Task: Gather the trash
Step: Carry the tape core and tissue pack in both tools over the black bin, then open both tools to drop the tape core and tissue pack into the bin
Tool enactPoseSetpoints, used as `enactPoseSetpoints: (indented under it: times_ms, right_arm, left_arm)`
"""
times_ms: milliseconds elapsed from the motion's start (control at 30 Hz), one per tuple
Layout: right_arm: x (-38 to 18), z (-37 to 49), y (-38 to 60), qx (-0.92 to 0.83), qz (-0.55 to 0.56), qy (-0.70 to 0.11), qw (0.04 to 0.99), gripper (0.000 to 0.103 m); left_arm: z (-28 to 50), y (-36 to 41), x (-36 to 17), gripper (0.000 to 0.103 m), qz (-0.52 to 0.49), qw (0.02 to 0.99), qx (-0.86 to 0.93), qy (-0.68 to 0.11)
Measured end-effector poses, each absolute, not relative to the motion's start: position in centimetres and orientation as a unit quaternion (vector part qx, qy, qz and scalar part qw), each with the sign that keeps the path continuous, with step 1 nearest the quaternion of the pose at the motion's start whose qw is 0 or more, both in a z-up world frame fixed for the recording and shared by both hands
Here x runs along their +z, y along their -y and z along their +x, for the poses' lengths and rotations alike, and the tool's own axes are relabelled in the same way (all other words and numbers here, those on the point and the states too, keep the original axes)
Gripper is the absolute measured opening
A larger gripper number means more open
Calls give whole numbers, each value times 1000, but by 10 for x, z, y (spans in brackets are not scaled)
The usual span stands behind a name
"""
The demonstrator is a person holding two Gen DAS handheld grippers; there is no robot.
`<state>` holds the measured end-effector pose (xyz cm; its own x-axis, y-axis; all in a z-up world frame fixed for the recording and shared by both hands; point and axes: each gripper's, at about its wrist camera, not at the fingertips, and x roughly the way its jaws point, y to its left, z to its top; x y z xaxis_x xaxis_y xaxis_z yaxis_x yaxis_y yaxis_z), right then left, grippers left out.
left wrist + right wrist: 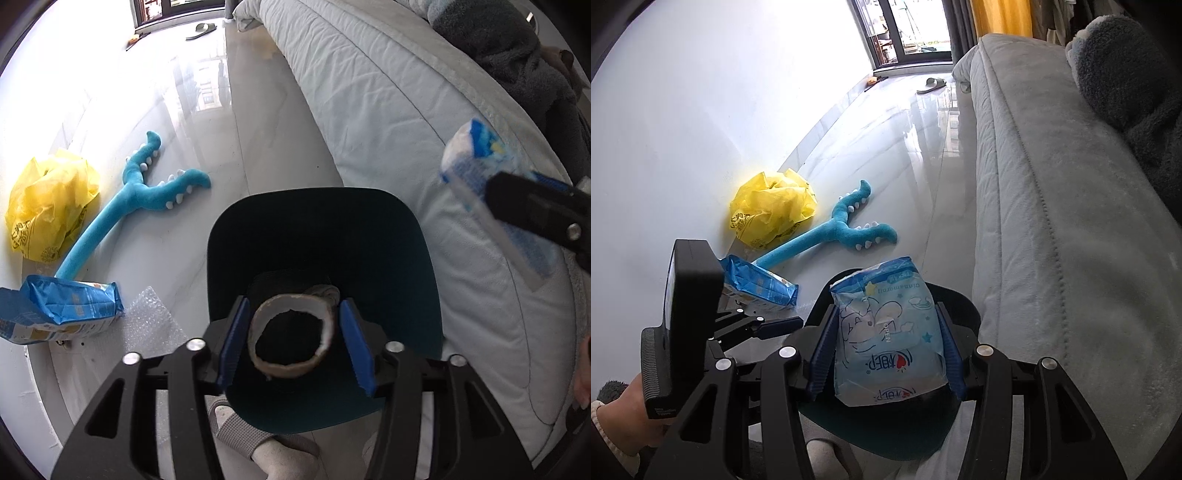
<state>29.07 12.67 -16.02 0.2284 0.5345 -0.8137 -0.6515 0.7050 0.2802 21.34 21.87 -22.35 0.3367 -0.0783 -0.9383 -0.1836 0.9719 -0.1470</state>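
Left gripper (293, 338) stood a bit open w/ the cardboard roll (291, 336) loose between its pads, mid-frame over the dark bin (369, 229). Right gripper (882, 350) was clamped on the wipes pack (886, 332) — soft, could slip & miss the bin.

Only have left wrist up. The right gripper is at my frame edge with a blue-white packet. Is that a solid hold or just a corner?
Observer: Solid. The right gripper has a finger pressed on each long side of the packet.
Operator: Is it over the bin?
Observer: In the right wrist view the bin shows behind and beneath the packet, so it looks lined up. I can't judge the height.
Operator: Which way is the packet facing?
Observer: The printed face is toward the right camera, cartoon and OPEN label visible.
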Motion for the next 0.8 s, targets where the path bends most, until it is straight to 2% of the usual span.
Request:
enactPoseSetpoints:
  times_ms: [333, 800]
  right_arm:
    - [-193, 292, -149, 377, -68, -528, 758, 52]
    - [-248, 286, -170, 365, -114, -566, 731, 52]
  left_arm:
    - [201, -243, -203, 72, -136, 826, 44, -545]
    - [189, -260, -146, 77, -109, 893, 89, -427]
